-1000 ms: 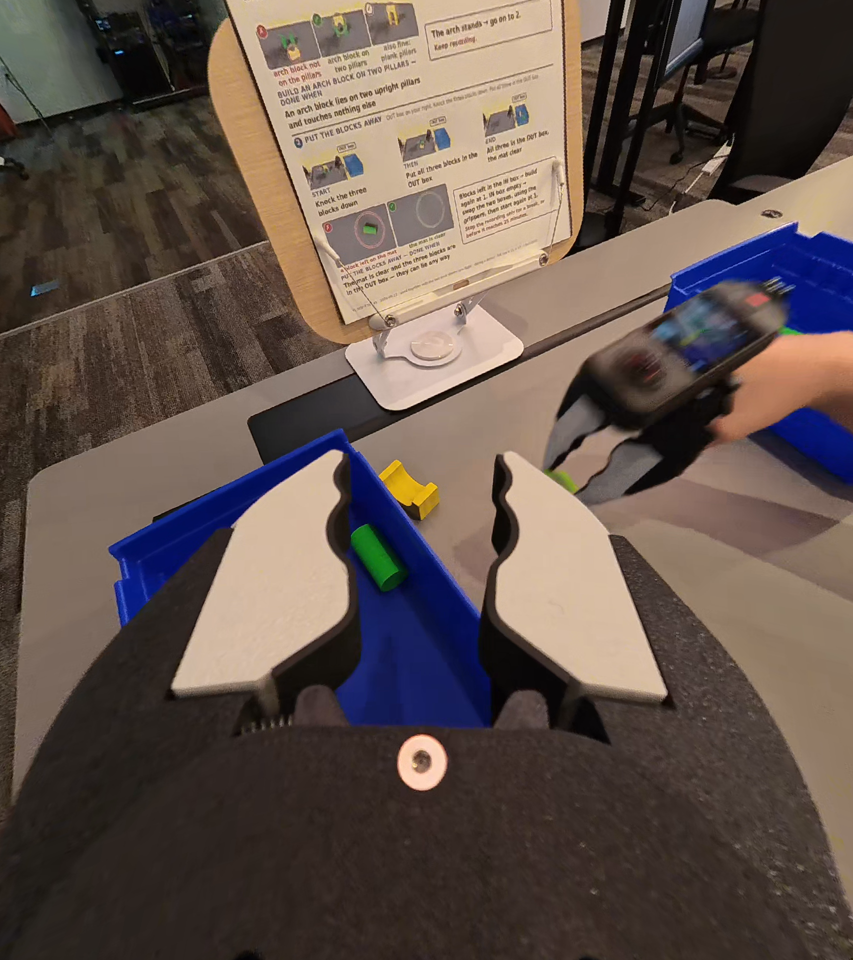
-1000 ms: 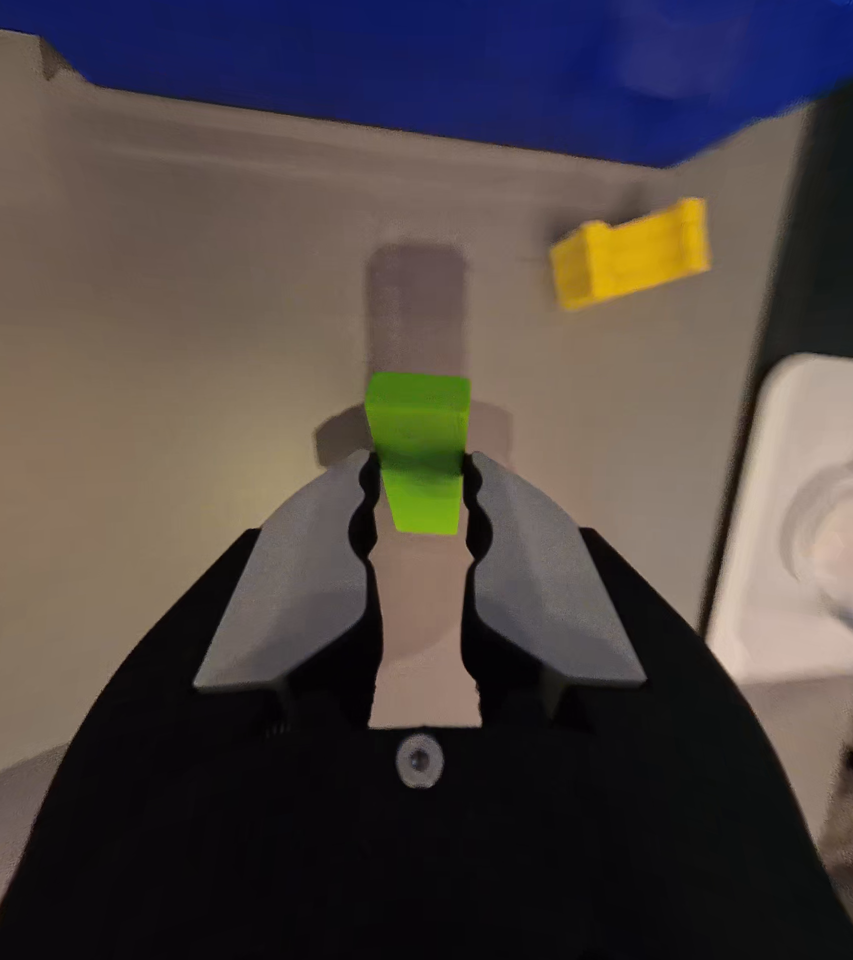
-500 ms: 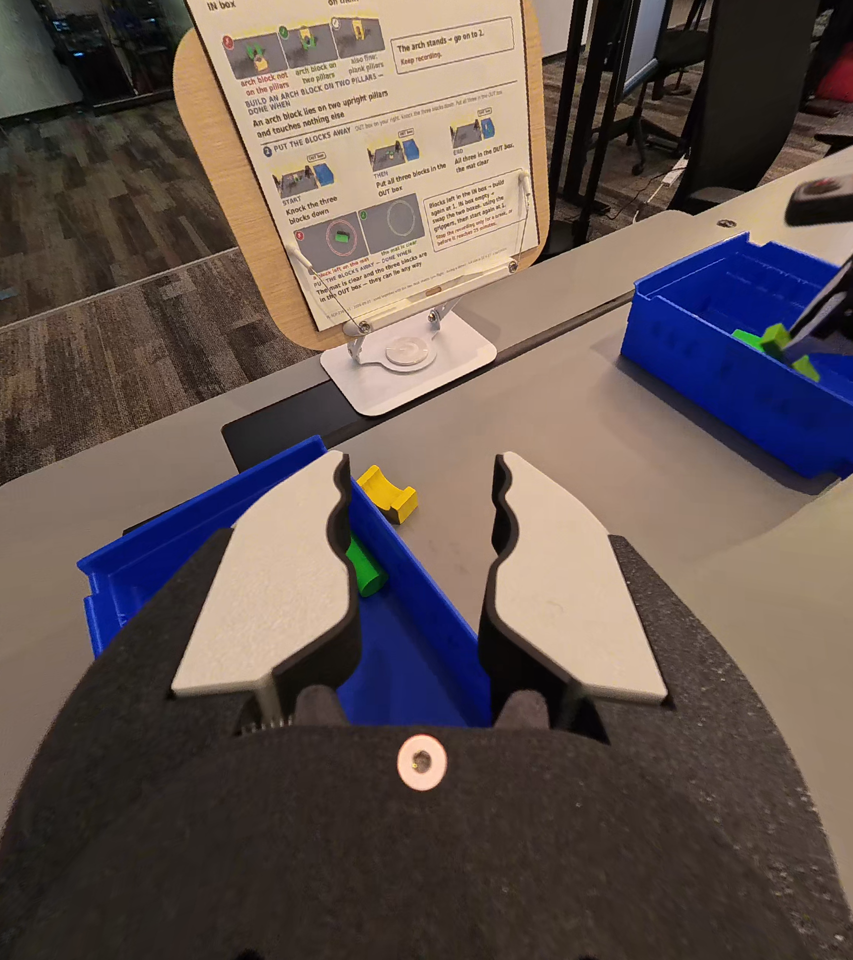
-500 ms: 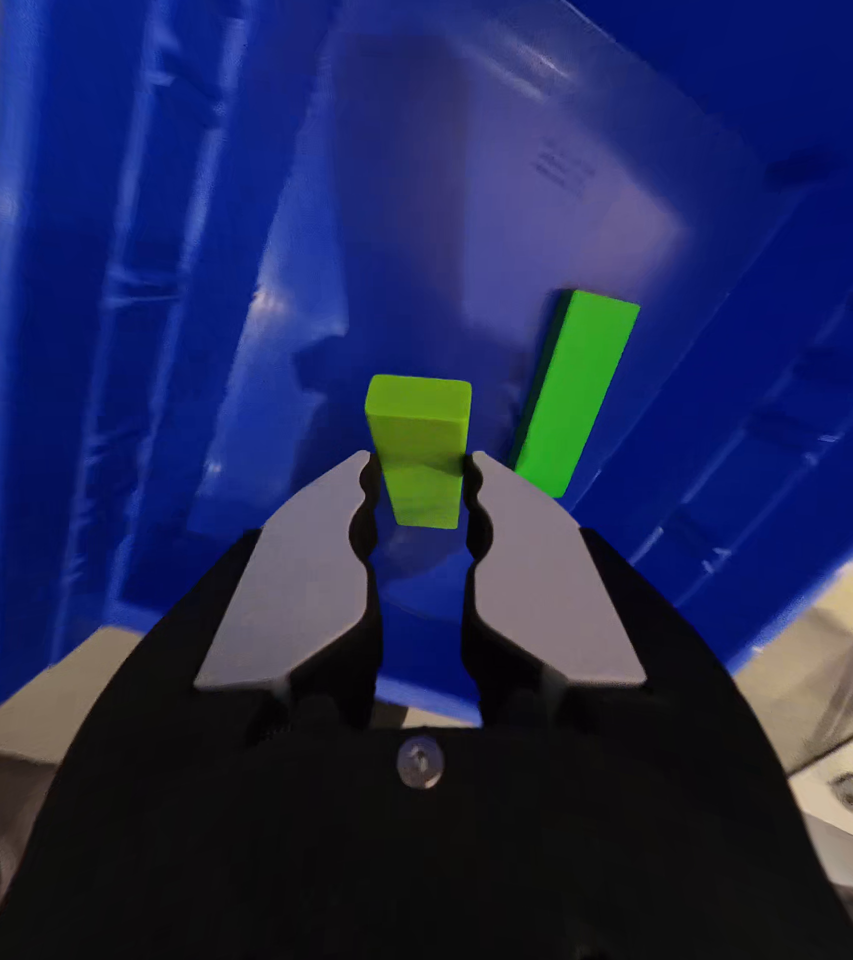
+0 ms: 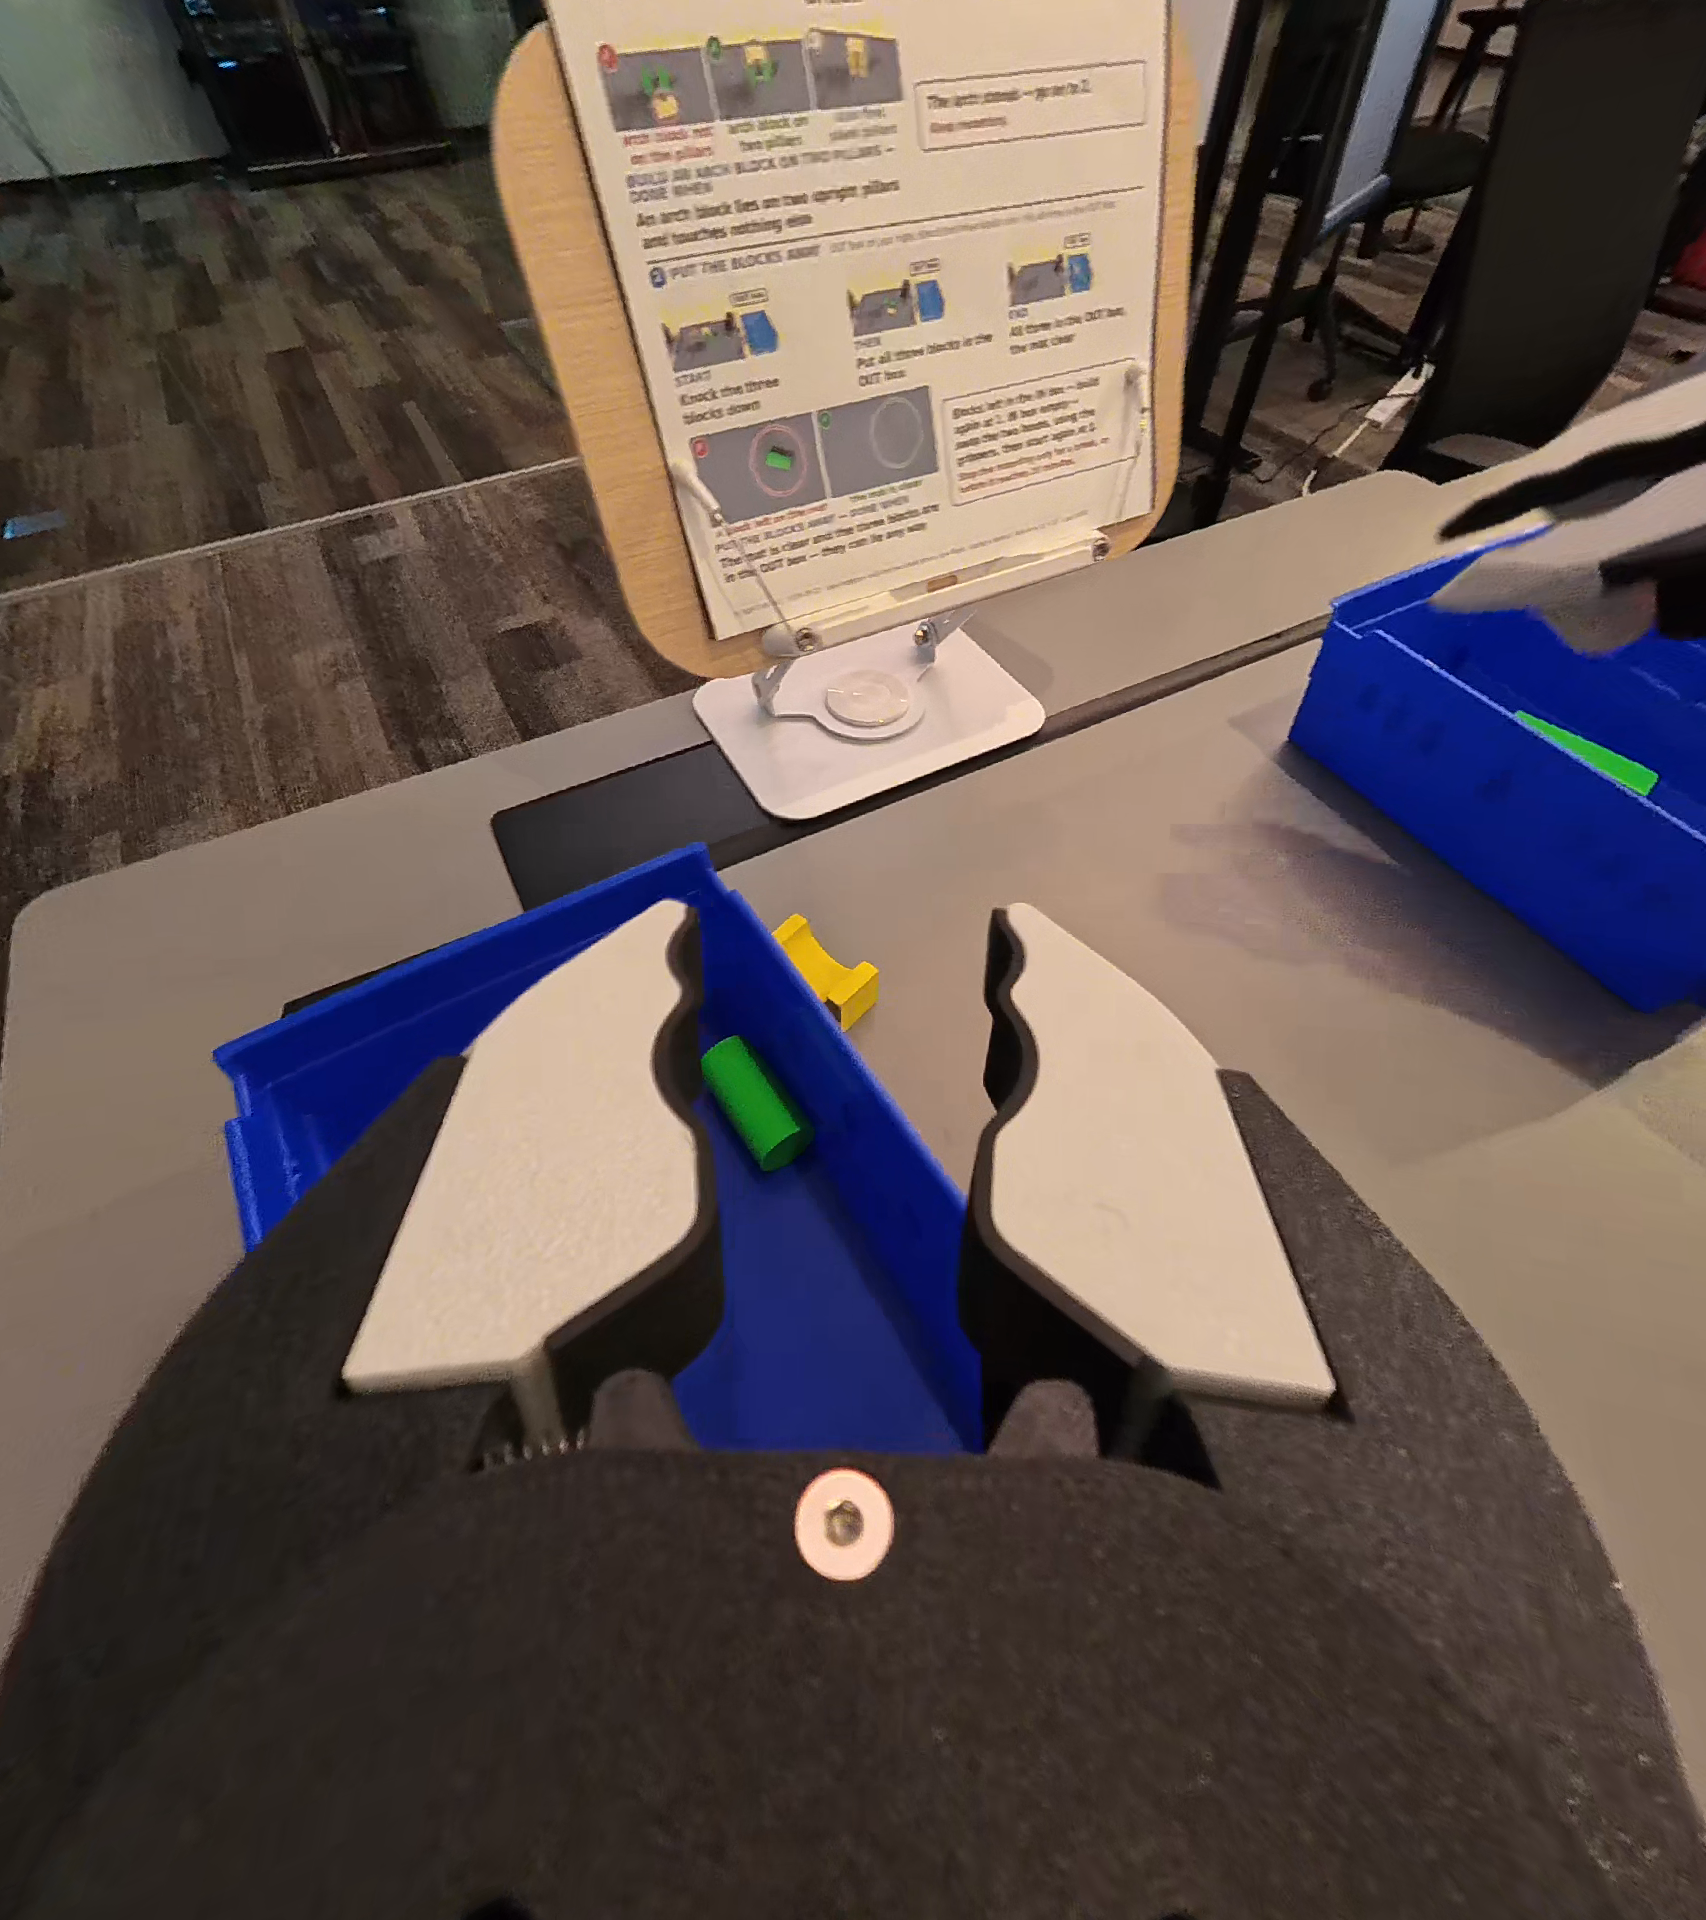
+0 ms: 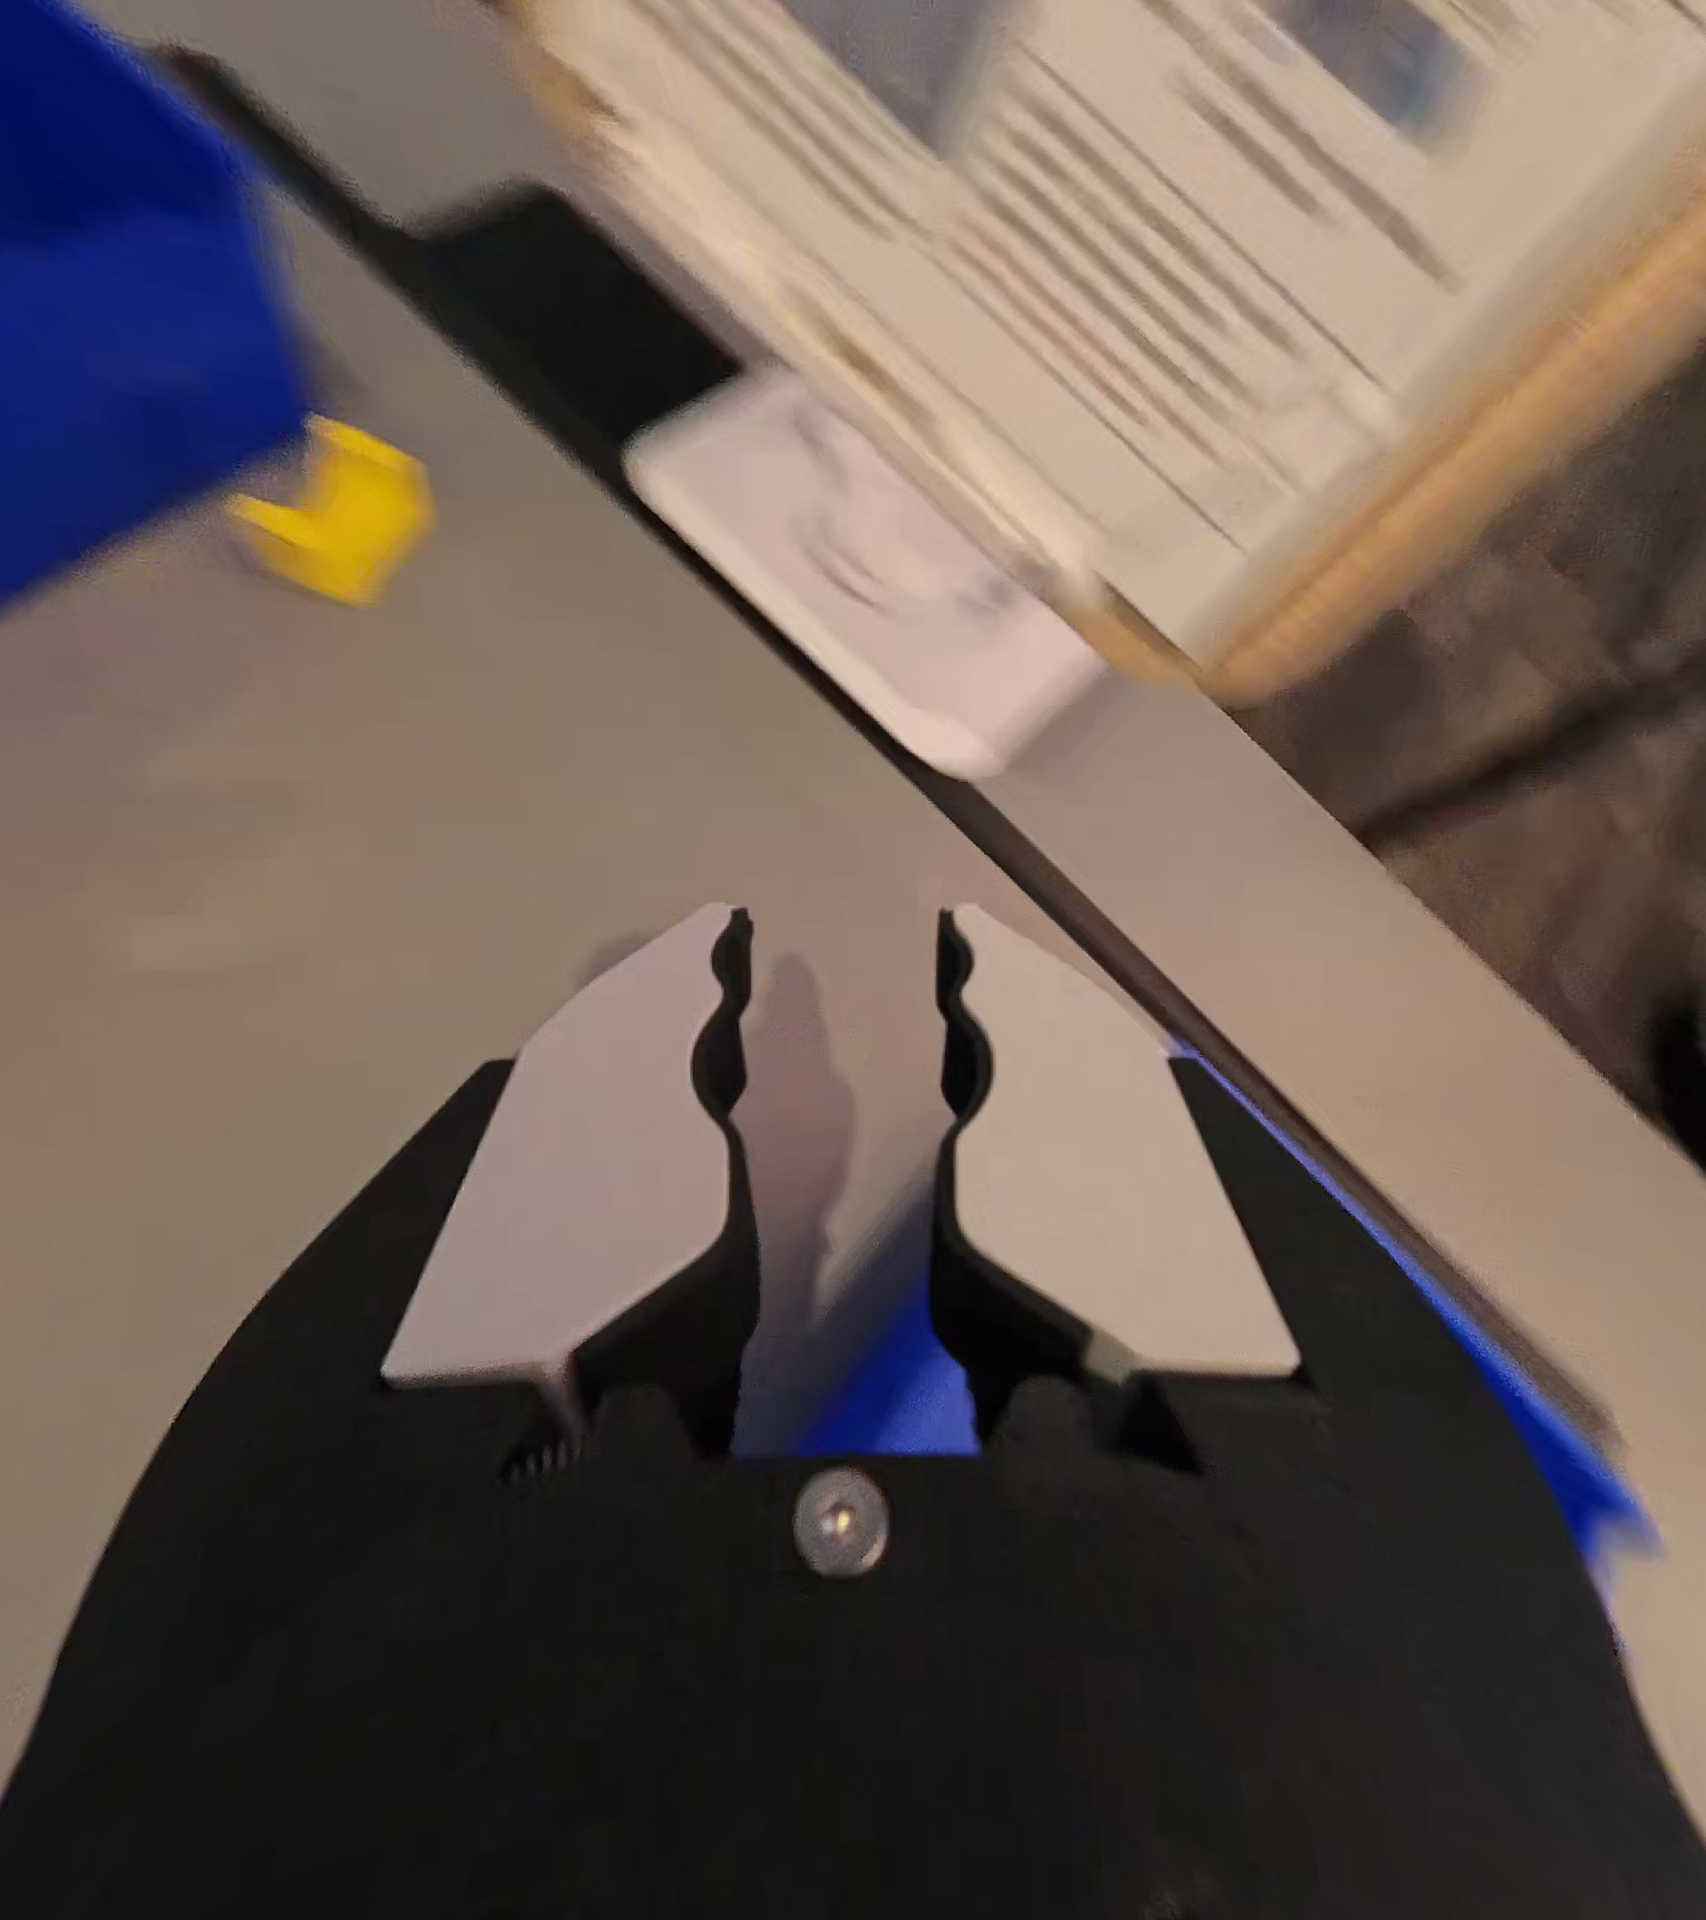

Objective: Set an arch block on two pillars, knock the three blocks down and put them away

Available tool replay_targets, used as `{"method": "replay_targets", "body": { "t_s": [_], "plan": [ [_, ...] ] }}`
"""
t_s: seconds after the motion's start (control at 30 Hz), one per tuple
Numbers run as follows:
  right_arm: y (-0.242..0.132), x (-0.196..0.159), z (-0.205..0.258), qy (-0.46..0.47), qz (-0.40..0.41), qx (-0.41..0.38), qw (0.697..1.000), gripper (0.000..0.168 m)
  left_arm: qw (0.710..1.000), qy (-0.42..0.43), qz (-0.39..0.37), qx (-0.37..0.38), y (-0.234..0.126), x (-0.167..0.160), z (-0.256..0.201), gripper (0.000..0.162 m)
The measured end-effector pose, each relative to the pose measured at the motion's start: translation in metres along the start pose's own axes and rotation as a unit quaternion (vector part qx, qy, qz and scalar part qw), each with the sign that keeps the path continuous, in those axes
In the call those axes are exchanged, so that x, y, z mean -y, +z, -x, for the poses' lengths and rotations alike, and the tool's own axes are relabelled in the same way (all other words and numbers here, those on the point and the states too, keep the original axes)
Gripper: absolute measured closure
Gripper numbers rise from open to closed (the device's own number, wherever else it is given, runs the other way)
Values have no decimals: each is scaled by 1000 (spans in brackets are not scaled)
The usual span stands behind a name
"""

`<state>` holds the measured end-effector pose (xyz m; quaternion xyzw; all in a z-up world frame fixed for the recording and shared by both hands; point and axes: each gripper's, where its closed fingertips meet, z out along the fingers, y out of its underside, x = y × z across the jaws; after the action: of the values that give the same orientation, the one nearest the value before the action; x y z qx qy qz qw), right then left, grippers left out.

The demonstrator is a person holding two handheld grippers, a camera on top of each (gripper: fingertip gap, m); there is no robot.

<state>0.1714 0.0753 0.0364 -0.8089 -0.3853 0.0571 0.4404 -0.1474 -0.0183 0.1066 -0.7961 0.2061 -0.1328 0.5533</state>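
Note:
A yellow arch block (image 5: 828, 968) lies on the grey table beside the near blue bin (image 5: 833, 1060); it also shows blurred in the right wrist view (image 6: 340, 523). A green cylinder (image 5: 755, 1103) lies inside that bin. My left gripper (image 5: 841, 920) is open and empty above the bin's right wall. The far blue bin (image 5: 1555, 831) on the right holds a green block (image 5: 1589, 752). My right gripper (image 6: 844, 920) is open and empty above the table; it shows blurred over the far bin in the left wrist view (image 5: 1483, 561).
An instruction sheet on a wooden board (image 5: 880, 312) stands on a white base (image 5: 870, 717) at the back of the table. A black strip (image 5: 620, 831) runs along the table's back edge. Chairs and floor lie beyond. The grippers' ends are close to 35 cm from one another. The green cylinder (image 5: 755, 1103) is about 25 cm from my left fingertips and 35 cm from my right.
My right gripper carried the green block into the far bin, let it go, opened and swung back out toward the table. My left gripper has stayed open over the near bin.

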Motion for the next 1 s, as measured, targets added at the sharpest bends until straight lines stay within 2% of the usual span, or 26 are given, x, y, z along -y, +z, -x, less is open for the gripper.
{"method": "replay_targets", "body": {
  "t_s": [0.1, 0.17, 0.27, 0.43, 0.53, 0.63, 0.67, 0.73, 0.83, 0.93, 1.0],
  "plan": [
    [50, 42, 90, -104, -59, 125, 985, 132, 1000, -15, -2, 14, -6, -2, 13, 109],
    [86, 44, 143, -193, -78, 187, 960, 132, 1000, -23, -8, 15, -11, -2, 17, 109],
    [140, 42, 188, -270, -75, 215, 936, 133, 999, -27, -17, 12, -16, 0, 18, 109],
    [207, 44, 212, -301, -32, 234, 924, 133, 1000, -19, -13, 14, -17, -1, 18, 109],
    [233, 37, 214, -312, 11, 234, 921, 133, 1000, -16, -8, 13, -15, -2, 19, 109],
    [245, 24, 208, -312, 58, 218, 923, 142, 1000, -19, -7, 16, -16, -3, 22, 109],
    [242, 24, 207, -307, 54, 219, 925, 149, 1000, -21, -8, 16, -16, -3, 23, 109],
    [224, 30, 209, -272, 28, 238, 932, 150, 1000, -23, -10, 17, -17, -3, 24, 109],
    [167, 52, 200, -227, -51, 245, 941, 151, 999, -27, -16, 18, -22, -3, 27, 110],
    [89, 57, 159, -237, -86, 179, 951, 151, 999, -33, -29, 13, -26, 1, 26, 110],
    [32, 47, 110, -242, -78, 102, 962, 151, 999, -34, -32, 8, -27, 2, 24, 110]
  ]
}}
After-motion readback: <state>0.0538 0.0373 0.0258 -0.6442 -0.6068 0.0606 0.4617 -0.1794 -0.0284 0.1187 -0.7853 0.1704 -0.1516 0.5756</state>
